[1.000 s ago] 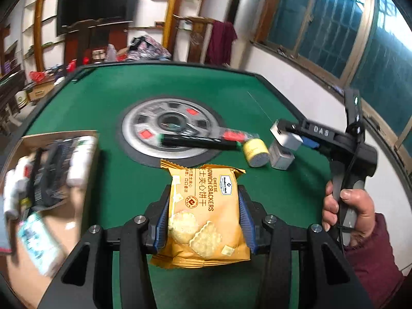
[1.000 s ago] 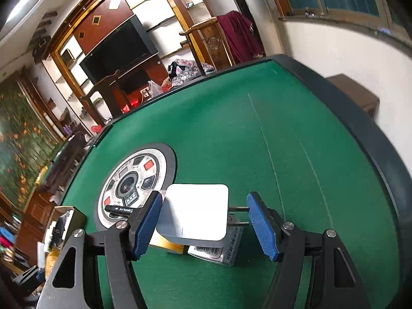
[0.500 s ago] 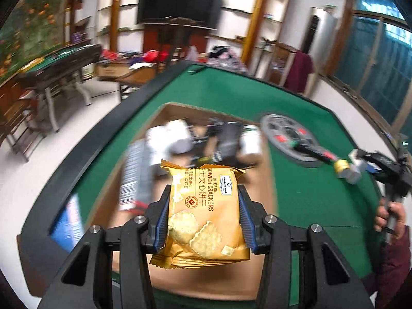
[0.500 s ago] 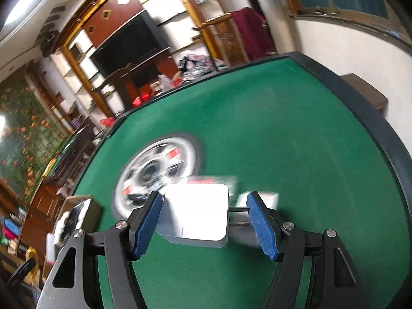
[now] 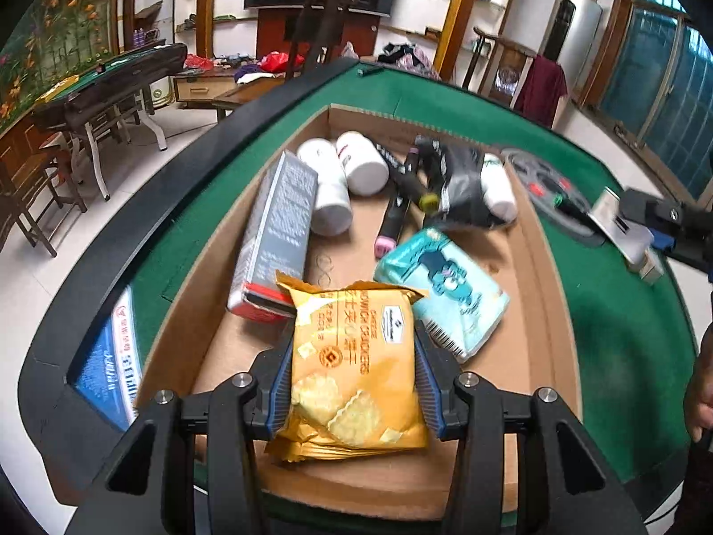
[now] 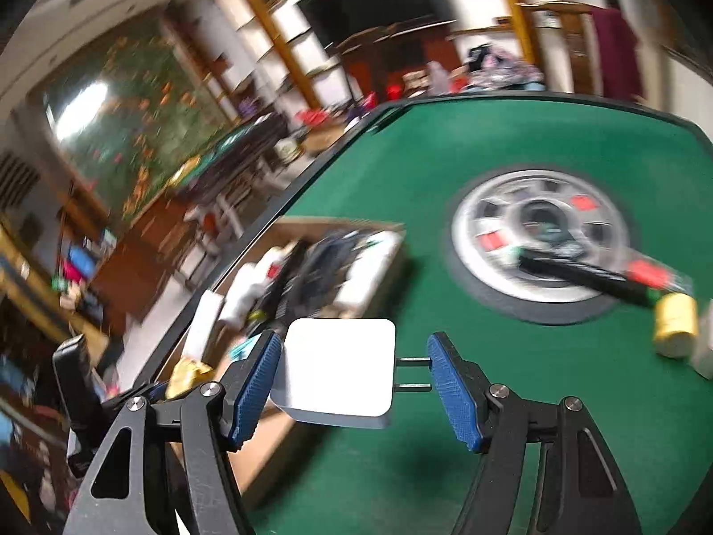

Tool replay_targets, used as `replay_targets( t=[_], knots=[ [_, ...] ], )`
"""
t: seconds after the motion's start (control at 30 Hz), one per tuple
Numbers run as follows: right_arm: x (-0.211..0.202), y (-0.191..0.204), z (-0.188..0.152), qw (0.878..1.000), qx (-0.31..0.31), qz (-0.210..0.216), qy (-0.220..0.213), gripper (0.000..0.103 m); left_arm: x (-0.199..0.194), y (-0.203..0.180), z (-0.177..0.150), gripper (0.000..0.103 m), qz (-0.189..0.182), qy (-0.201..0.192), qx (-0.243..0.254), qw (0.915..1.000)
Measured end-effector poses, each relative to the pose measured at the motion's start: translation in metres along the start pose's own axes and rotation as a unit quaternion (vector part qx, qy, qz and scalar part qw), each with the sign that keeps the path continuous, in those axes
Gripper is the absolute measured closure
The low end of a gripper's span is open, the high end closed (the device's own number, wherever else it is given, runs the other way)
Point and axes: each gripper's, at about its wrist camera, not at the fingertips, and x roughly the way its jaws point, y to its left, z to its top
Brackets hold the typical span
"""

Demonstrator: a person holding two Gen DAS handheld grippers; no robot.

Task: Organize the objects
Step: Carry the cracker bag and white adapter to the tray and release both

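Observation:
My left gripper (image 5: 352,383) is shut on a yellow cheese cracker packet (image 5: 352,356) and holds it over the near end of a cardboard box (image 5: 546,294). The box holds a grey carton (image 5: 276,232), white bottles (image 5: 343,174), markers (image 5: 396,205), a black pouch (image 5: 463,187) and a teal tissue pack (image 5: 445,285). My right gripper (image 6: 354,376) is shut on a white plug adapter (image 6: 338,368), its prongs against the right pad, held above the green table (image 6: 534,142) right of the box (image 6: 267,423). That adapter also shows in the left wrist view (image 5: 617,223).
A round silver centre plate (image 6: 539,240) sits in the table's middle with a black marker (image 6: 588,272) across it. A yellow tape roll (image 6: 675,323) and a white object (image 6: 706,347) lie at its right. A blue label (image 5: 111,361) lies on the table rim left of the box.
My left gripper has swung left from the table middle to over the box, still holding the packet. My right gripper has turned left toward the box with the adapter.

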Motion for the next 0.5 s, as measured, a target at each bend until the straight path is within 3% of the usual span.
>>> replay_targets(
  t=[0.27, 0.5],
  knots=[
    [0.053, 0.048, -0.004, 0.997, -0.064, -0.019, 0.043, 0.030, 0.002, -0.003, -0.006, 0.056, 0.011, -0.010, 0.036, 0.9992],
    [0.080, 0.067, -0.005, 0.990, -0.108, -0.072, 0.057, 0.030, 0.002, -0.004, -0.008, 0.055, 0.014, -0.020, 0.047, 0.9986]
  ],
)
